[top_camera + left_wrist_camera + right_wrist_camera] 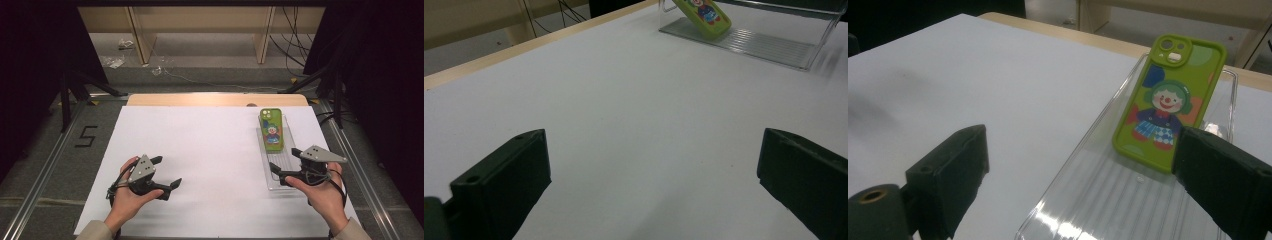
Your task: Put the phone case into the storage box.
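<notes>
Green clown-printed phone case (271, 129) leans in clear tray (277, 170).

Left hand (131, 192) enters from the bottom edge, forearm angled up and slightly right, sleeve at the wrist. It grips the left gripper (167, 173) from behind; jaws point right and away, set wide apart, nothing between them. Grey plate on top faces up. Right hand (320, 192) enters from the bottom right, forearm angled up and left. Right gripper (282, 162) points left and away, jaws wide apart, pads pressing on nothing. Cable loops over the right wrist.
</notes>
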The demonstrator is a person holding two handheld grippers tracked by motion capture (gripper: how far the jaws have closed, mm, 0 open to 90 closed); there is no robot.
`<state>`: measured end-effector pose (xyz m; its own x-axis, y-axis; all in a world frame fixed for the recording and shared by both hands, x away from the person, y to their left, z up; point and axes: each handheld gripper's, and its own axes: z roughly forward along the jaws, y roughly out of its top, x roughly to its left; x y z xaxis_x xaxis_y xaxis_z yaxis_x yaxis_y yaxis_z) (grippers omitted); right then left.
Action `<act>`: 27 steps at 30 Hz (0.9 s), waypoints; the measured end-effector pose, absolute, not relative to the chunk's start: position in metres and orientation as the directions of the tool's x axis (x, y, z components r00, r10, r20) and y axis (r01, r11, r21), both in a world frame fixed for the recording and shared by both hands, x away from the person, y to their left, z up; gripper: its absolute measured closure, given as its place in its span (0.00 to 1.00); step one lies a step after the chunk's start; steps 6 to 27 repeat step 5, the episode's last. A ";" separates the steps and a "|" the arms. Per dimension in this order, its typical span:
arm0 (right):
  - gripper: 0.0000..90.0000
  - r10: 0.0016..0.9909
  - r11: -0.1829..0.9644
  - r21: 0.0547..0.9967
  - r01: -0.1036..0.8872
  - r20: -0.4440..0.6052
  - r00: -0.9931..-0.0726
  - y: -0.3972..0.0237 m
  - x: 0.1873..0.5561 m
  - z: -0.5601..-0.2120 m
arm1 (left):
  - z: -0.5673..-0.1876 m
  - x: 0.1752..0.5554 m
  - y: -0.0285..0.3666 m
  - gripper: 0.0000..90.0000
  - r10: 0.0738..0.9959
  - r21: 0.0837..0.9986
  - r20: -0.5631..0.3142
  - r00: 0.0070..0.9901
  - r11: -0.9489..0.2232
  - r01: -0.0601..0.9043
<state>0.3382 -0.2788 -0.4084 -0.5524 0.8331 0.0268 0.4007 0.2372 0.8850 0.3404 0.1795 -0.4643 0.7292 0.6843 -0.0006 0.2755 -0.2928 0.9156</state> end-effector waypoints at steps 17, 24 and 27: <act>0.10 0.833 0.234 0.885 0.402 0.032 -0.553 -0.279 0.339 -0.409 | -0.464 0.341 0.180 0.00 0.685 0.915 0.000 0.728 -0.294 0.277; 0.10 0.833 0.234 0.885 0.402 0.032 -0.553 -0.279 0.339 -0.409 | -0.464 0.341 0.180 0.00 0.685 0.915 0.000 0.728 -0.294 0.277; 0.10 0.833 0.234 0.885 0.402 0.032 -0.553 -0.279 0.339 -0.409 | -0.464 0.341 0.180 0.00 0.685 0.915 0.000 0.728 -0.294 0.277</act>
